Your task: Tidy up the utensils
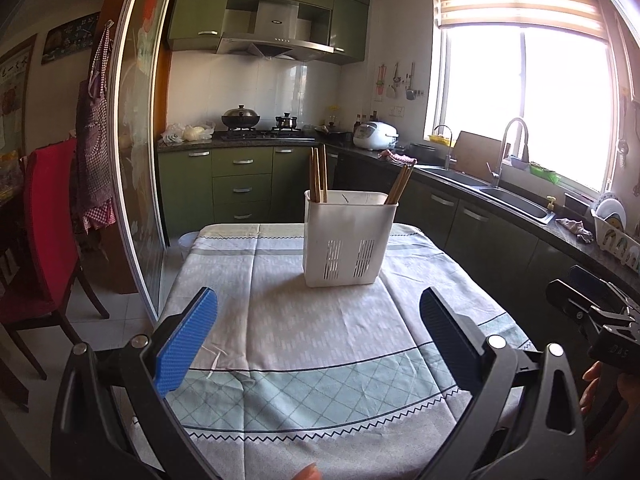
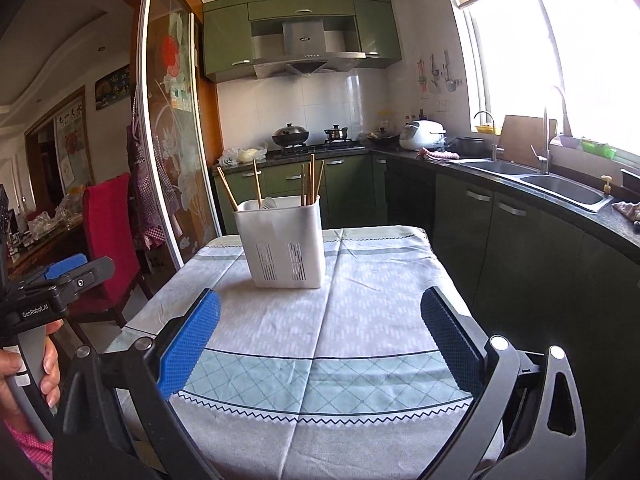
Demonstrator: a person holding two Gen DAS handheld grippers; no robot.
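A white caddy (image 1: pixel 347 240) stands on the surface (image 1: pixel 280 340), ahead of both tongs and well apart from them. Wooden chopsticks (image 1: pixel 318 176) stand upright in its one end, more chopsticks lean out of the other, and a pale utensil (image 2: pixel 267 203) peeks above the rim between them.

The left tongs (image 1: pixel 318 336) are spread wide and hold nothing. The right tongs (image 2: pixel 320 336) are likewise wide open and empty.

In the right view, the left tool's body reads "GenRobot.AI" (image 2: pixel 35 313). A rice cooker (image 1: pixel 375 134) sits far beyond the caddy.
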